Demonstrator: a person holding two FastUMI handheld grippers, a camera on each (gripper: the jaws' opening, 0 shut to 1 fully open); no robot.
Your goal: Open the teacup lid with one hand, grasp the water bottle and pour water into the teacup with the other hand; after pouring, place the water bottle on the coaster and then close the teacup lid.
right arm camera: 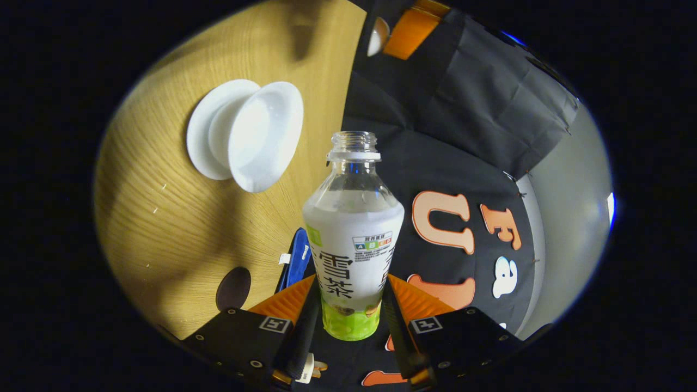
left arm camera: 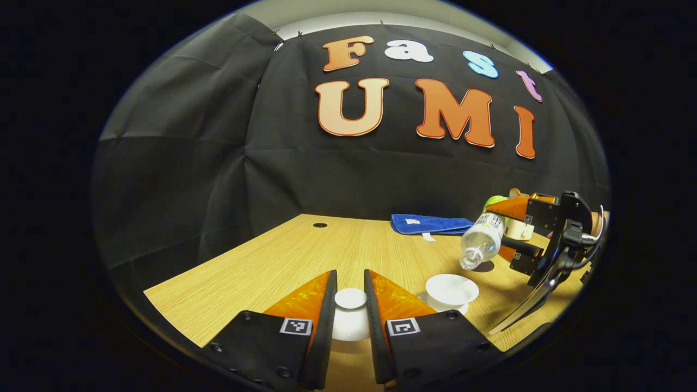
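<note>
Pouring step: left hand-held gripper [left arm camera: 350,305] pinches teacup lid [left arm camera: 350,298]; right hand-held gripper [right arm camera: 348,318] clamps tilted water bottle [right arm camera: 353,239]. Next: bring mouth over teacup [right arm camera: 256,136].

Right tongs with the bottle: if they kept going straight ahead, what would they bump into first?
Probably the black cloth wall. The bottle they grip points past the table edge, with the white cup off to one side; depth is unclear.

White teacup [right arm camera: 256,136], blue cloth [left arm camera: 430,224], wood-grain table [left arm camera: 261,267]

Light wooden table [left arm camera: 283,261], white teacup [left arm camera: 451,291] on its saucer, folded blue cloth [left arm camera: 430,223] farther back
</note>
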